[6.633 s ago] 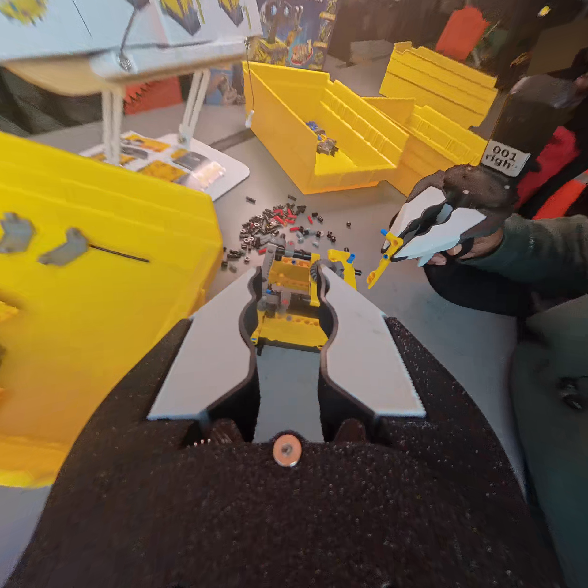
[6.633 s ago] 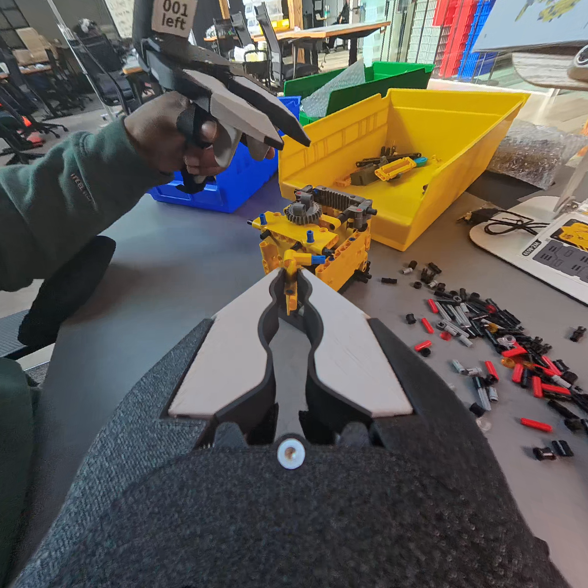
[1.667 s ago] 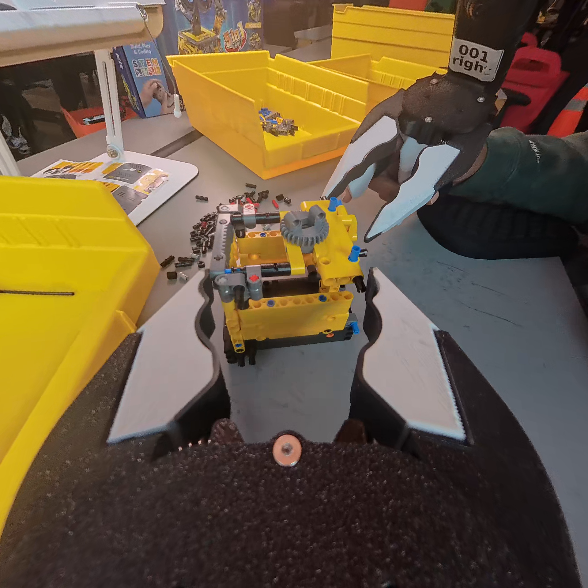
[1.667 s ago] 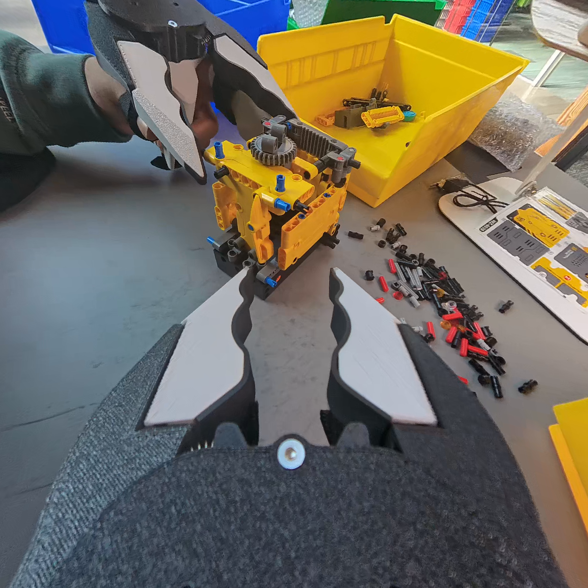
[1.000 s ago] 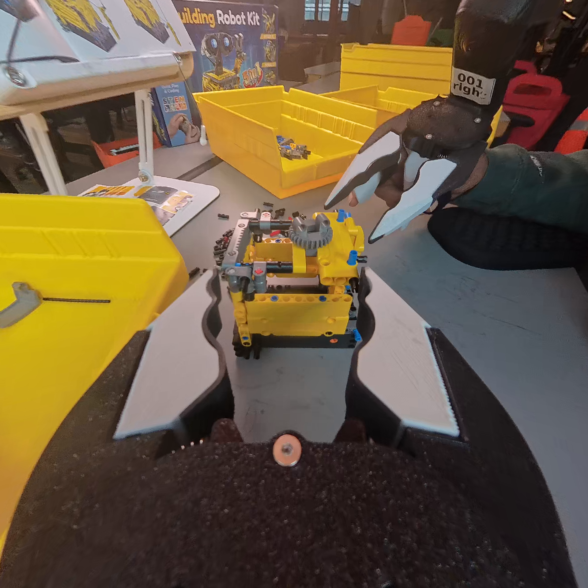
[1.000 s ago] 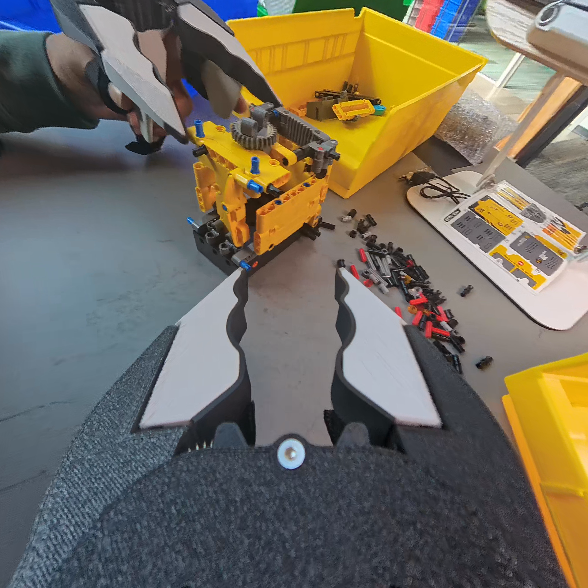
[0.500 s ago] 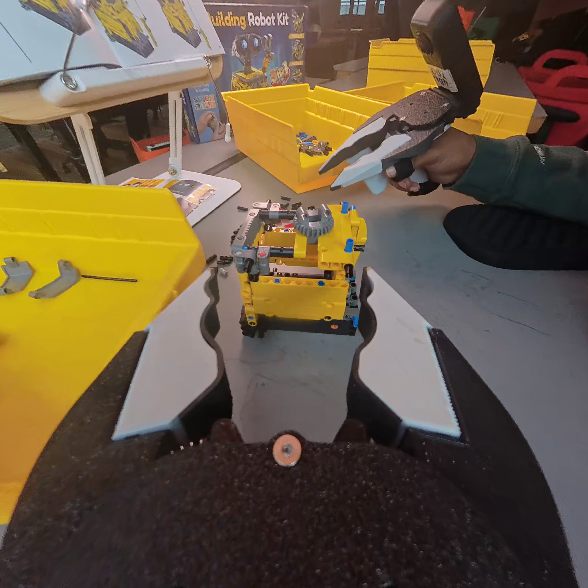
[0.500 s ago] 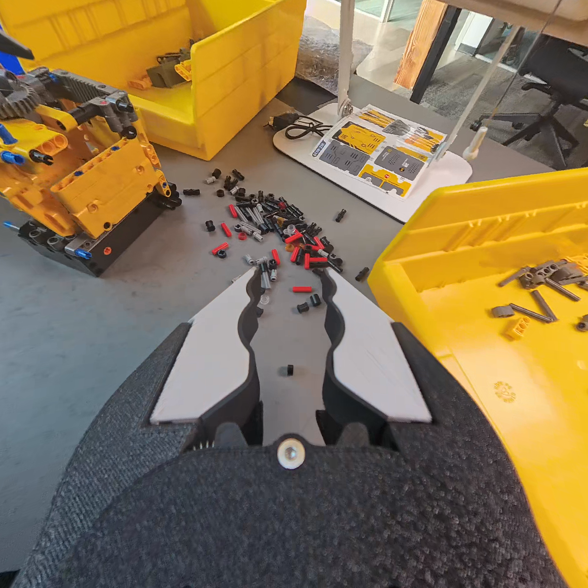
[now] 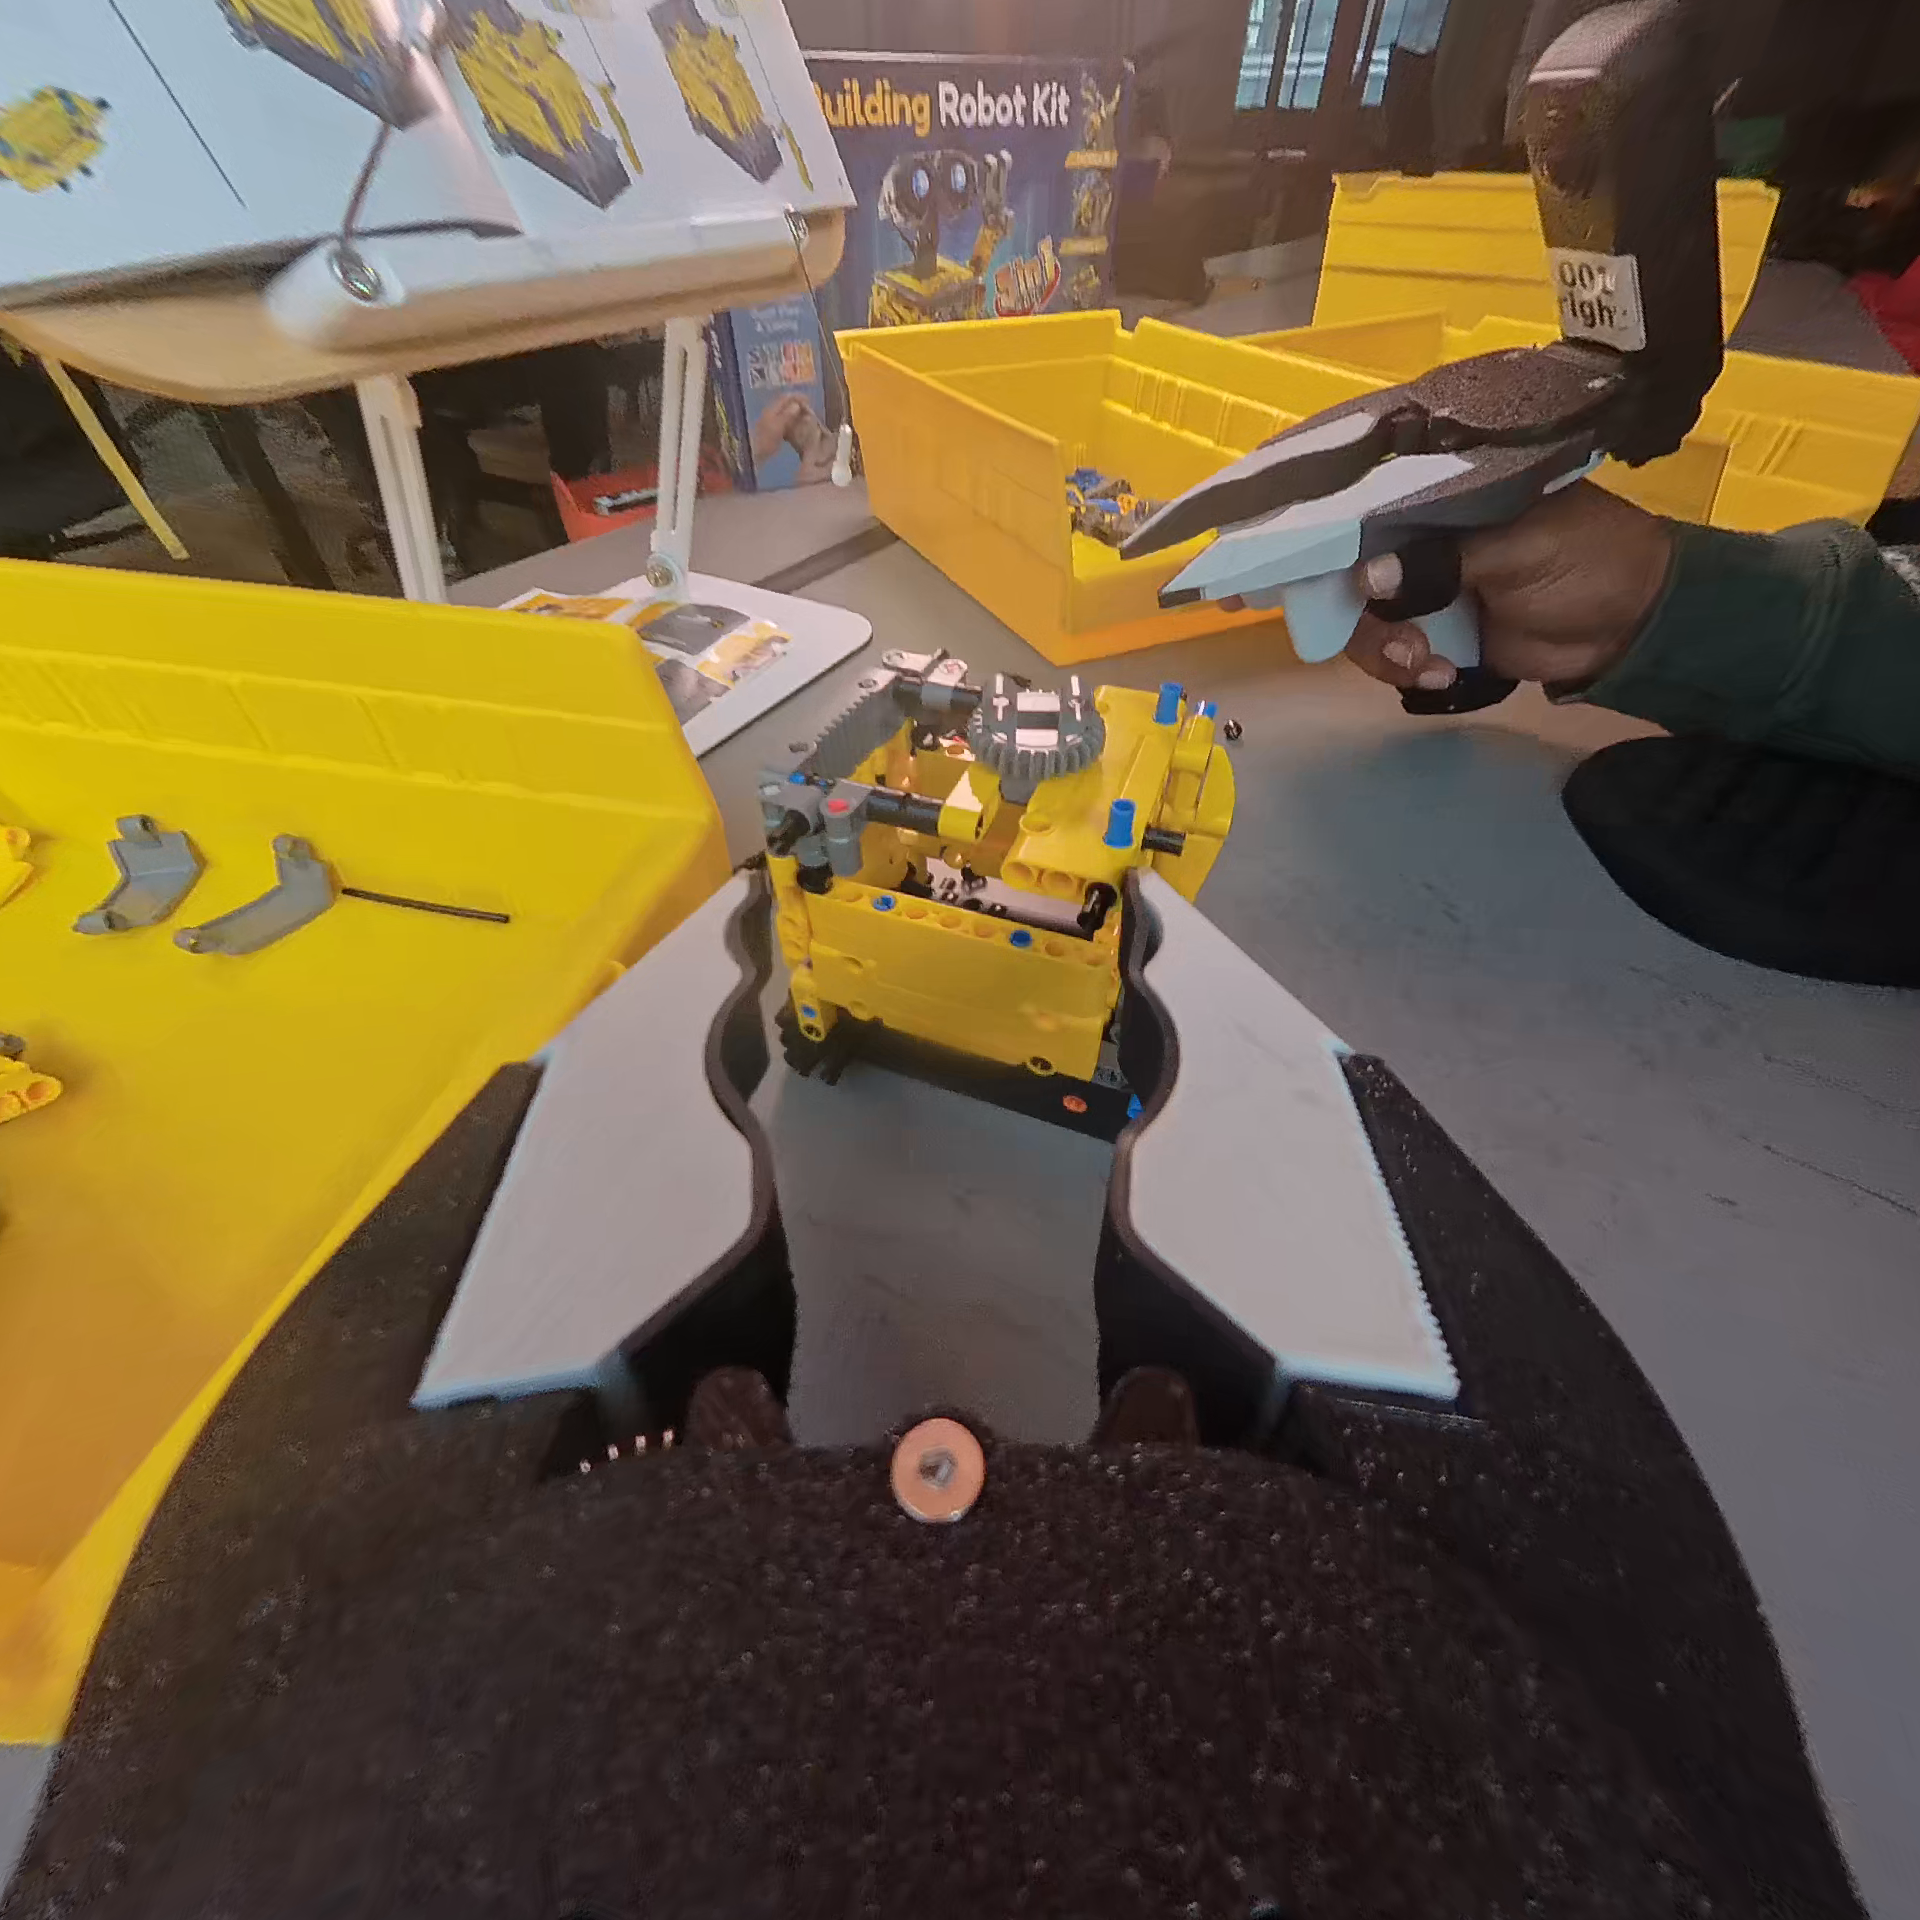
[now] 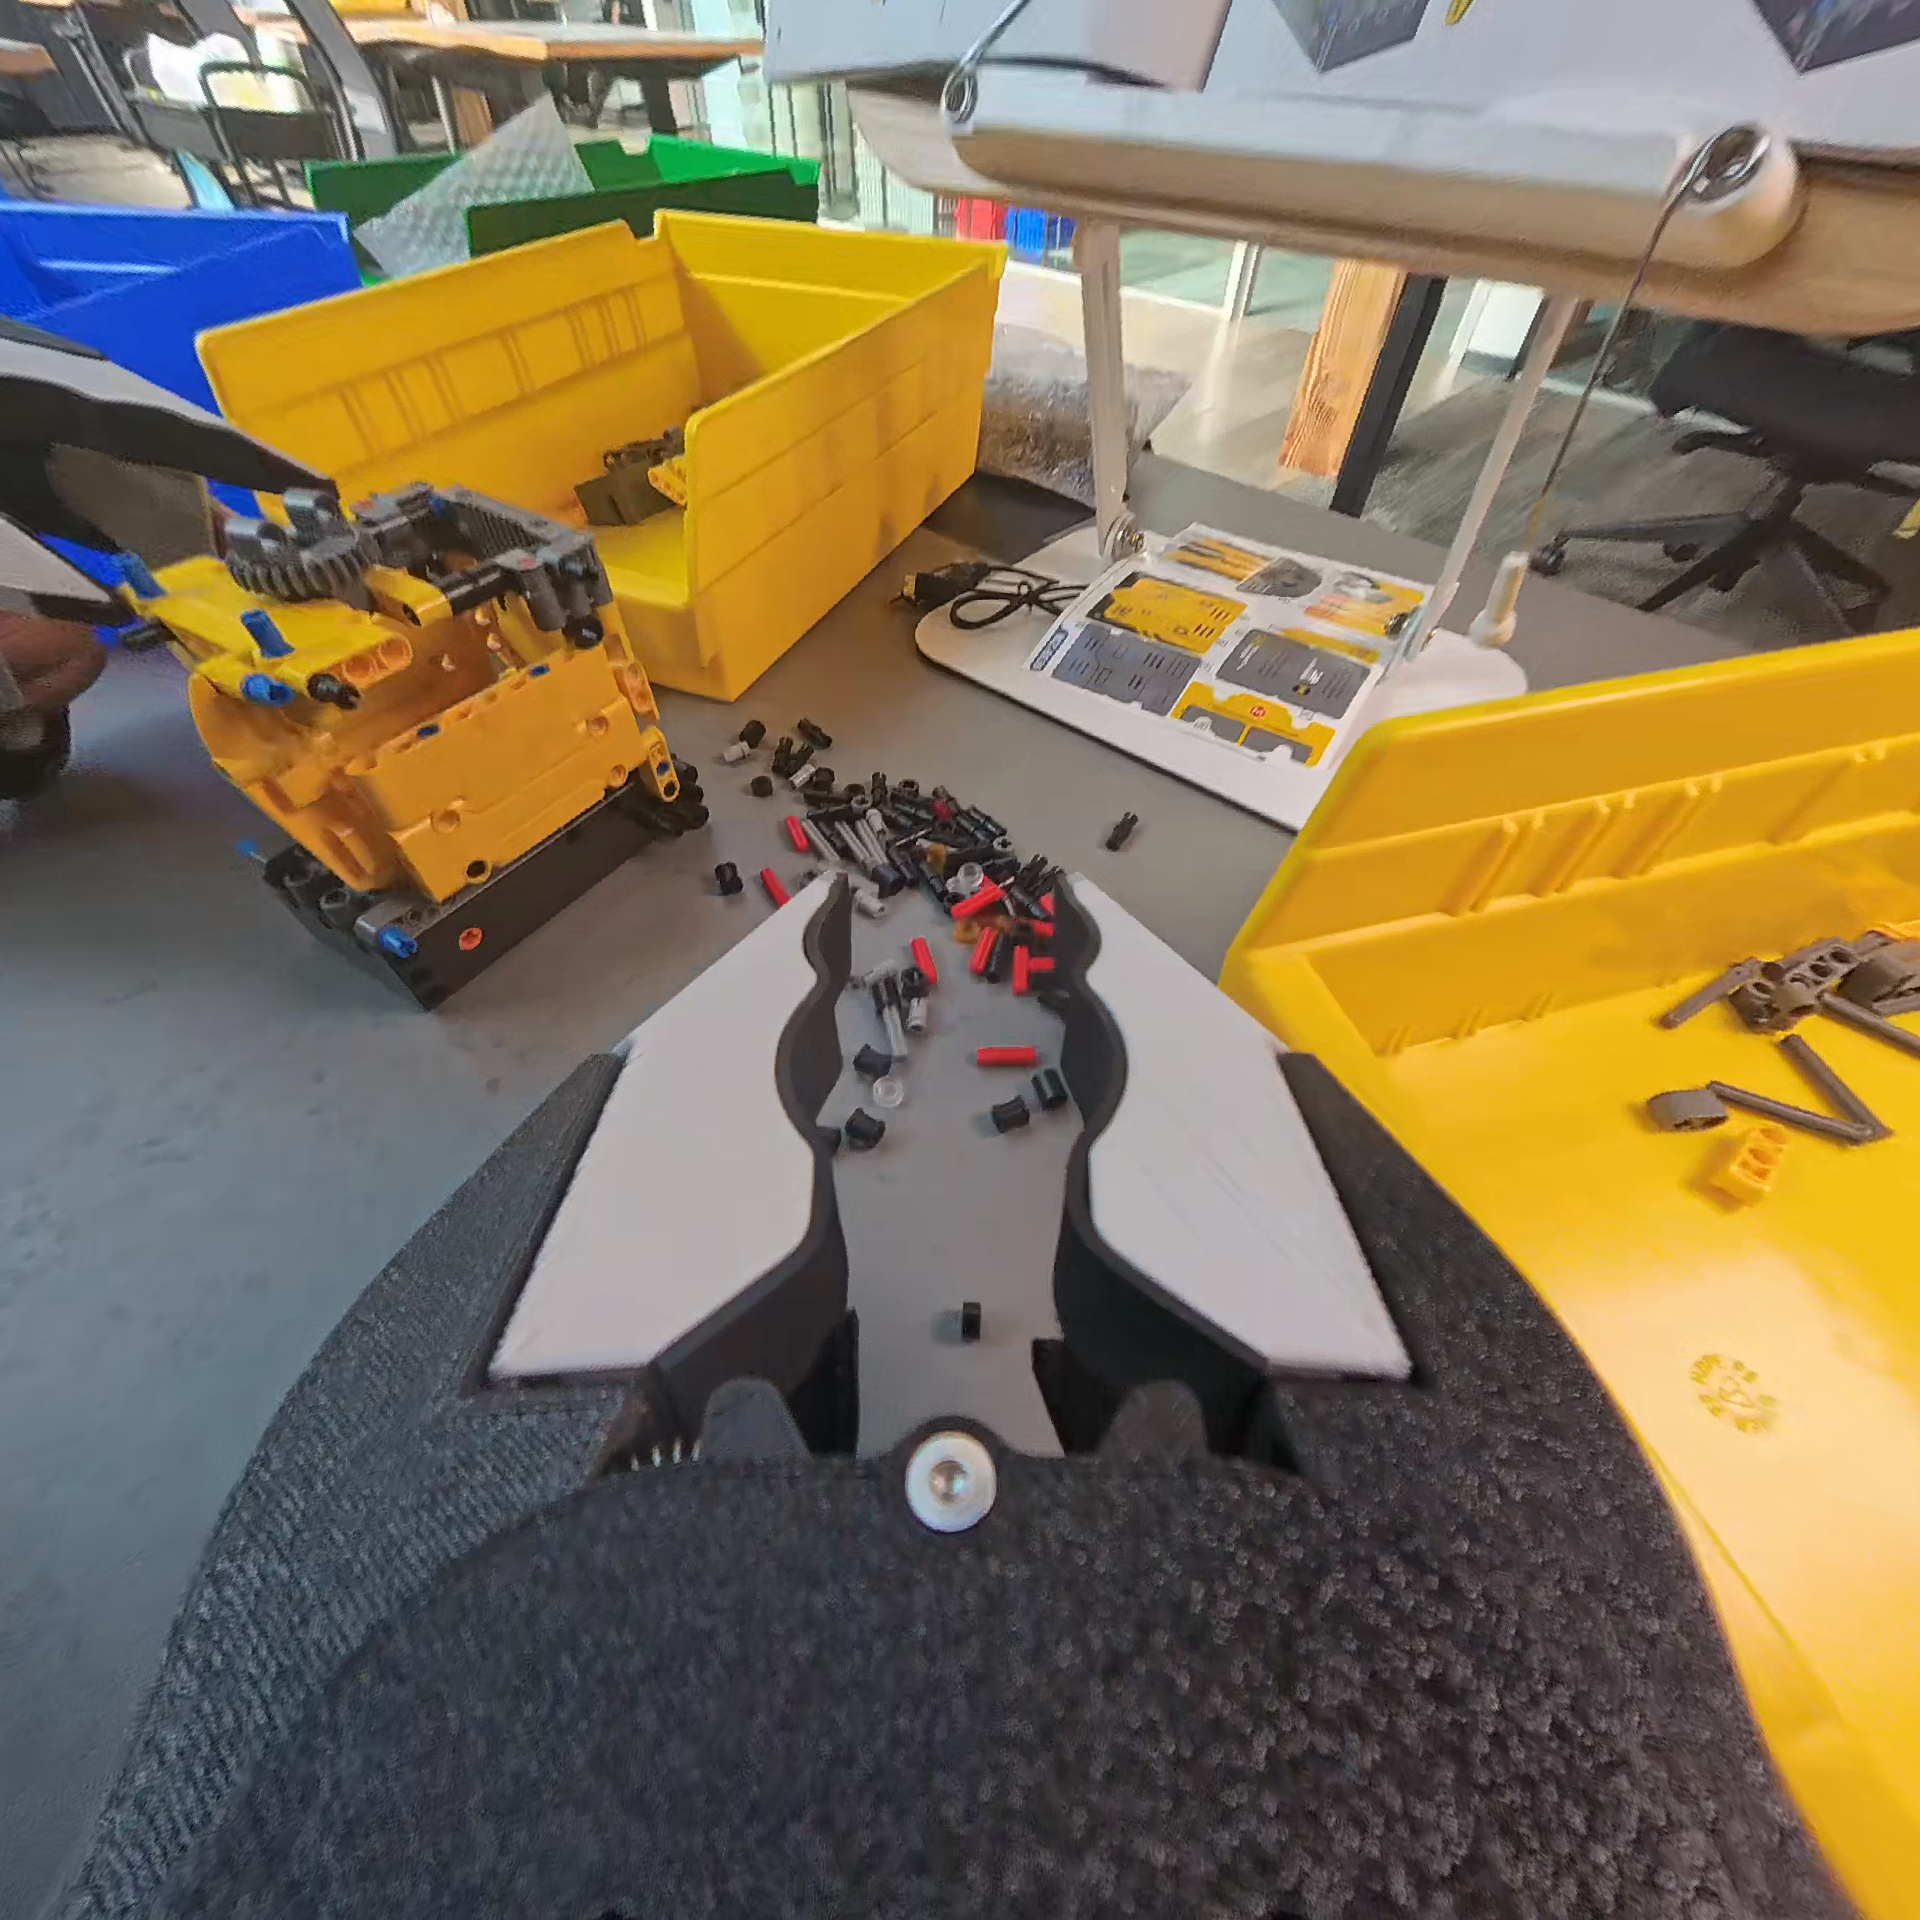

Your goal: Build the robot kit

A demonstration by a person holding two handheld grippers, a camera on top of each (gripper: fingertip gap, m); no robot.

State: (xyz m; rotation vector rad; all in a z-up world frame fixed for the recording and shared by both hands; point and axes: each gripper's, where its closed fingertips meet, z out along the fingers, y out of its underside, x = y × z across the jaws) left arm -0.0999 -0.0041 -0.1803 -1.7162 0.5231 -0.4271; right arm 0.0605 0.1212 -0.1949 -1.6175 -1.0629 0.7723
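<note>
A yellow brick model (image 9: 966,966) with a grey gear on top stands on the grey table, slightly tilted. My left gripper (image 9: 940,904) is shut on it, one finger pressed on each side of its yellow body. In the right wrist view the model (image 10: 447,727) is at the left, with the left gripper's fingers (image 10: 156,431) beside its top. My right gripper (image 10: 951,894) is open and empty, low over a pile of small black, red and grey pins (image 10: 914,831). The right gripper also shows in the left wrist view (image 9: 1148,571), held in a hand behind the model.
A yellow bin (image 9: 312,727) with grey pieces sits close on the model's left; it also shows in the right wrist view (image 10: 1558,831). Another yellow bin (image 10: 831,468) with parts stands behind. An instruction stand's white base (image 10: 1247,665) lies beyond the pins. A sleeved arm (image 9: 1766,665) rests on the table. Across from one pair of fingers to the other is roughly 20 cm.
My right gripper swung away from the model's top to over the pin pile. My left gripper narrowed onto the model's sides, and the model now tilts.
</note>
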